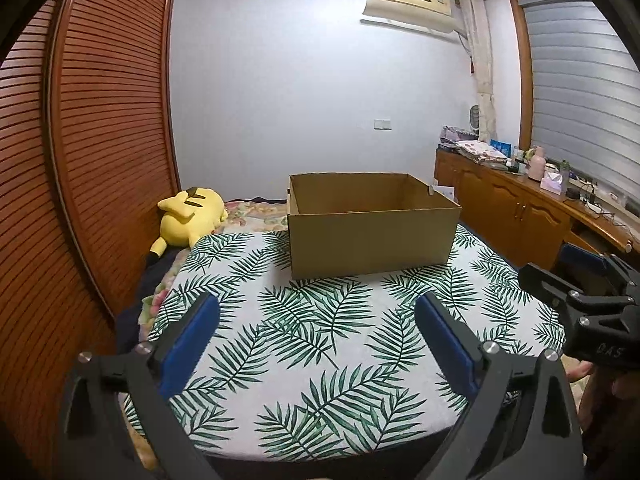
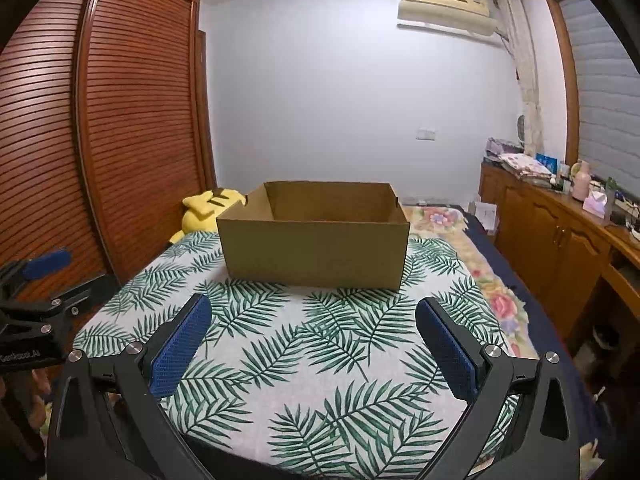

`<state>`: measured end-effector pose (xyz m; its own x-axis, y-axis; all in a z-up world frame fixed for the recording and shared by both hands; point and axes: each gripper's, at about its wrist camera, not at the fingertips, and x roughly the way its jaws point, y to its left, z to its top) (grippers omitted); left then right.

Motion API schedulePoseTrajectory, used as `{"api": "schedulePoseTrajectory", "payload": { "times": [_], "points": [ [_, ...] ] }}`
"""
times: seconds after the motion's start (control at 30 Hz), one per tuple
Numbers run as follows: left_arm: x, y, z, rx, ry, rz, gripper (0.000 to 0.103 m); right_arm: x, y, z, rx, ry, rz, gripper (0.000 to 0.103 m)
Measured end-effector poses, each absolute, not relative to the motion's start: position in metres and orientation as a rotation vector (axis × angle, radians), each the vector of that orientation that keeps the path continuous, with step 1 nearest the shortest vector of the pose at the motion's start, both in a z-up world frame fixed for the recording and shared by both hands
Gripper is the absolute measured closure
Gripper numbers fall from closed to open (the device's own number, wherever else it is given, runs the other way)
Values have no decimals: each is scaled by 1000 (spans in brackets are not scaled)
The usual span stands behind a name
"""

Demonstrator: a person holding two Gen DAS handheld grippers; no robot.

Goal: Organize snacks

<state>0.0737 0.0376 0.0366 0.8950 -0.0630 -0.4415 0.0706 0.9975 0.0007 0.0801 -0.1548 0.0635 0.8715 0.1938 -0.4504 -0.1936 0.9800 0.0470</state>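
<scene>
**Hovering over the leaf-print cloth, both grippers empty**

Hanging side by side above the near edge of the table, the two grippers face an open cardboard box [image 1: 370, 226]. The left gripper [image 1: 318, 338] has its blue-padded fingers spread wide with nothing between them — only the leaf-print tablecloth [image 1: 320, 360] shows in the gap. The right gripper [image 2: 312, 340] is spread just as wide and holds nothing either.

The box sits upright on the far part of the cloth, its top open; from these low angles only the bare inner walls can be seen, so what lies on its floor cannot be told. No snack shows on the cloth.

A yellow plush toy [image 1: 192, 216] lies on the bed behind the box's left side, near the slatted wooden wardrobe [image 1: 100, 120]. Along the right wall runs a wooden cabinet [image 1: 512, 208] with clutter on top, and an air conditioner [image 1: 408, 4] hangs high on the far wall.
</scene>
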Motion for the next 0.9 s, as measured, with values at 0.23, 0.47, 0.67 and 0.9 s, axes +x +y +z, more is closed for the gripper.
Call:
{"api": "schedulePoseTrajectory", "payload": {
  "times": [0.23,0.47,0.67,0.9],
  "points": [
    [70,41,34,12,459,-54,4,76,-157,62,4,466,189,0],
    [70,42,32,12,460,-55,4,75,-156,62,2,465,185,0],
    [69,42,32,14,458,-54,4,74,-157,61,3,467,182,0],
    [69,41,32,14,458,-53,4,73,-157,60,4,469,182,0]
  ]
}}
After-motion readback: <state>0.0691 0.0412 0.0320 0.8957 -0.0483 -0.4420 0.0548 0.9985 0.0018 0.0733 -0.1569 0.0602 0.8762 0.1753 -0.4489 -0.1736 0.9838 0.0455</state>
